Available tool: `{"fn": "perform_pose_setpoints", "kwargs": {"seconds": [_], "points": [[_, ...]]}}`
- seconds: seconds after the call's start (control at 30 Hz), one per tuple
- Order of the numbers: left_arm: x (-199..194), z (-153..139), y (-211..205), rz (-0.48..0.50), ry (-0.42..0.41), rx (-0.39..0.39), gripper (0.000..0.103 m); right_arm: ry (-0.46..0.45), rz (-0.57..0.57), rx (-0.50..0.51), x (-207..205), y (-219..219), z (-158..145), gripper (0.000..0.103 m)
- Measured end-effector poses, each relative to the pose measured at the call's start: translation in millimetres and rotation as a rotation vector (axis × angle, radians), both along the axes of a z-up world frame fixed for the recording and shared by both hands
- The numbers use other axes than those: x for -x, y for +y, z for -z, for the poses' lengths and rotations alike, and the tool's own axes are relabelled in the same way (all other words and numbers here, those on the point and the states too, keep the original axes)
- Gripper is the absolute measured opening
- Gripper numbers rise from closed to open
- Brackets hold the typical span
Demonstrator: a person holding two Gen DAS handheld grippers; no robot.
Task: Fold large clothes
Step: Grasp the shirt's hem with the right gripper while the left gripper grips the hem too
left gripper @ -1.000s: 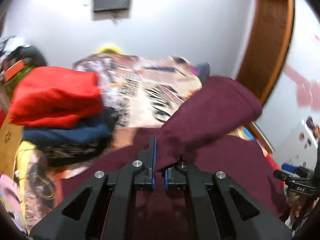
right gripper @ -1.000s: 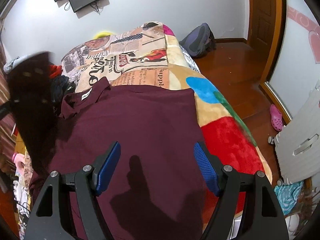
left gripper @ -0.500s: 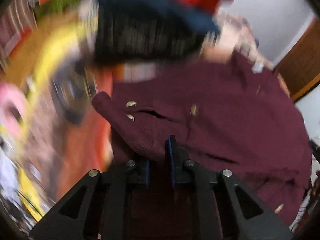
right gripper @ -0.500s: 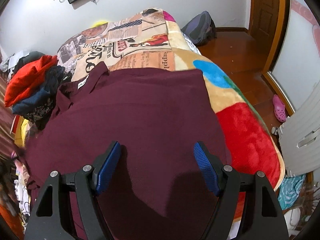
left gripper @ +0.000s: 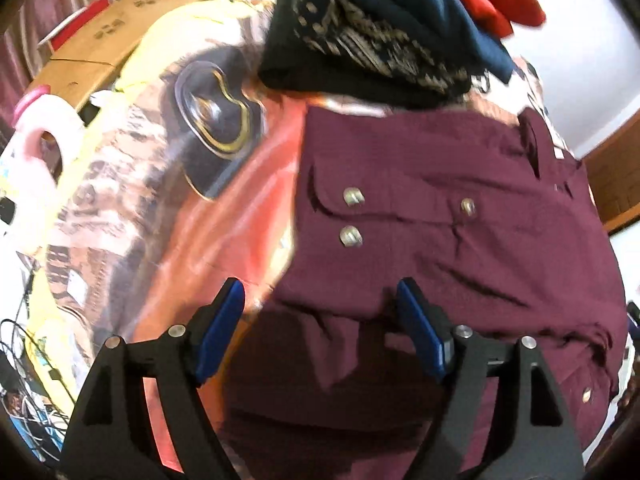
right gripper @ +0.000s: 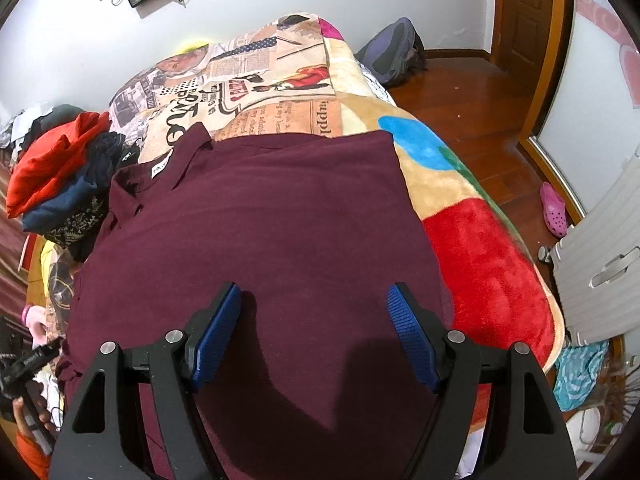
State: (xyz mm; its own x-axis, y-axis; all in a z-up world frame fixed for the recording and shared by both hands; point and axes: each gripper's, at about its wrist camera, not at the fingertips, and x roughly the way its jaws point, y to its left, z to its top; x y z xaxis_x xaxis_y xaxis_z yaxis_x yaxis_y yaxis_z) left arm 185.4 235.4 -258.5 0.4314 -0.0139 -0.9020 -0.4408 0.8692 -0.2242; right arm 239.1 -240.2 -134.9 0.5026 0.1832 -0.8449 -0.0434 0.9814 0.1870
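A large maroon shirt (right gripper: 260, 220) lies spread on the bed, its collar and white label (right gripper: 160, 168) at the far left. In the left wrist view one sleeve is folded across the shirt (left gripper: 460, 208), and its cuff with metal snaps (left gripper: 352, 216) lies flat. My left gripper (left gripper: 320, 312) hovers just above the shirt's edge. Its jaws are opening, the fabric lies loose below them, and nothing is pressed between the pads. My right gripper (right gripper: 316, 320) stands open over the middle of the shirt, holding nothing.
A pile of red, navy and black clothes (right gripper: 60, 176) sits beside the collar, close to the folded sleeve (left gripper: 380, 40). A printed blanket (right gripper: 280, 80) covers the bed. A cardboard box (left gripper: 100, 40) stands off the bed. On the wooden floor lie a backpack (right gripper: 392, 56) and a pink shoe (right gripper: 554, 208).
My left gripper carried the sleeve down and across, laid it on the shirt and let it go, its jaws spreading wide. The right gripper stayed open in place.
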Motion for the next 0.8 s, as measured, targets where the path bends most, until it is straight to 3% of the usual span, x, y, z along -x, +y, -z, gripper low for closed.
{"fn": "perform_pose_setpoints", "kwargs": {"seconds": [0.13, 0.3, 0.53, 0.7, 0.8], "points": [[-9.0, -10.8, 16.8, -0.006, -0.013, -0.044, 0.078, -0.021, -0.02, 0.001, 0.7, -0.5, -6.6, 0.073], [-40.0, 0.3, 47.3, 0.021, -0.018, -0.006, 0.078, -0.032, -0.002, 0.004, -11.4, -13.2, -9.9, 0.073], [-87.4, 39.8, 63.7, 0.071, 0.009, 0.164, 0.077, 0.019, 0.067, -0.088, -56.0, -45.7, 5.9, 0.073], [-104.5, 71.1, 70.8, 0.047, 0.002, 0.362, 0.064, 0.066, 0.075, -0.171, -82.2, -54.7, 24.5, 0.073], [-102.6, 78.5, 70.9, 0.019, -0.021, 0.407, 0.056, 0.107, 0.069, -0.182, -98.3, -53.5, 40.5, 0.071]]}}
